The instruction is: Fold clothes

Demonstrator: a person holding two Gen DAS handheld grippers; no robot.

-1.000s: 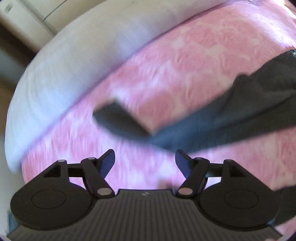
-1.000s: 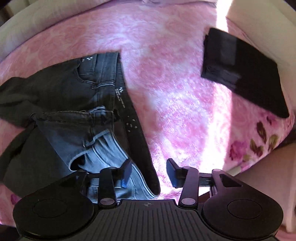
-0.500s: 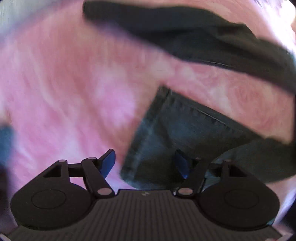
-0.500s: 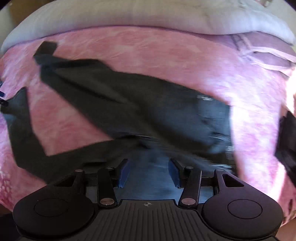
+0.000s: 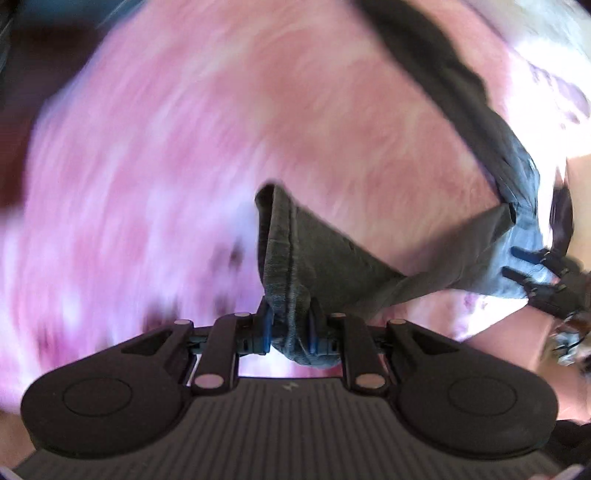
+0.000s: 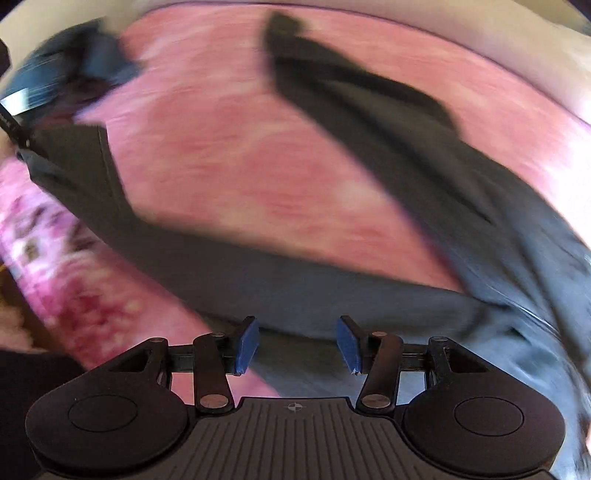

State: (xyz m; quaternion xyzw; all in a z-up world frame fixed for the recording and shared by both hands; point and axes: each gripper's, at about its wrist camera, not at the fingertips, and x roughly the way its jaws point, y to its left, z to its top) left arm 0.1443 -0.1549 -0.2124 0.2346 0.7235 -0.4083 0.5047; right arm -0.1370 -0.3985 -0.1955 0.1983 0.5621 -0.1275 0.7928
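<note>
Dark grey jeans (image 5: 332, 258) lie spread on a pink blanket (image 5: 184, 184), both legs stretching away. My left gripper (image 5: 290, 325) is closing, and the hem of one leg is bunched between its blue pads, which press on the cloth. In the right wrist view the same jeans (image 6: 295, 280) run across the frame, blurred by motion. My right gripper (image 6: 298, 347) hangs open just above the paler waist end, its pads clear of the cloth. It shows in the left wrist view as the right gripper (image 5: 517, 264) at the far right edge.
The pink blanket (image 6: 258, 155) has a darker flowered border (image 6: 55, 258) at the bed's near edge. A pale pillow or bedding band (image 6: 480, 33) runs along the far side. A blurred dark blue shape (image 6: 55, 74) sits at the upper left by the leg's end.
The left gripper swung over to the leg hem and its jaws came together on it. The right gripper swept from beside the belt to over the waist end, staying open.
</note>
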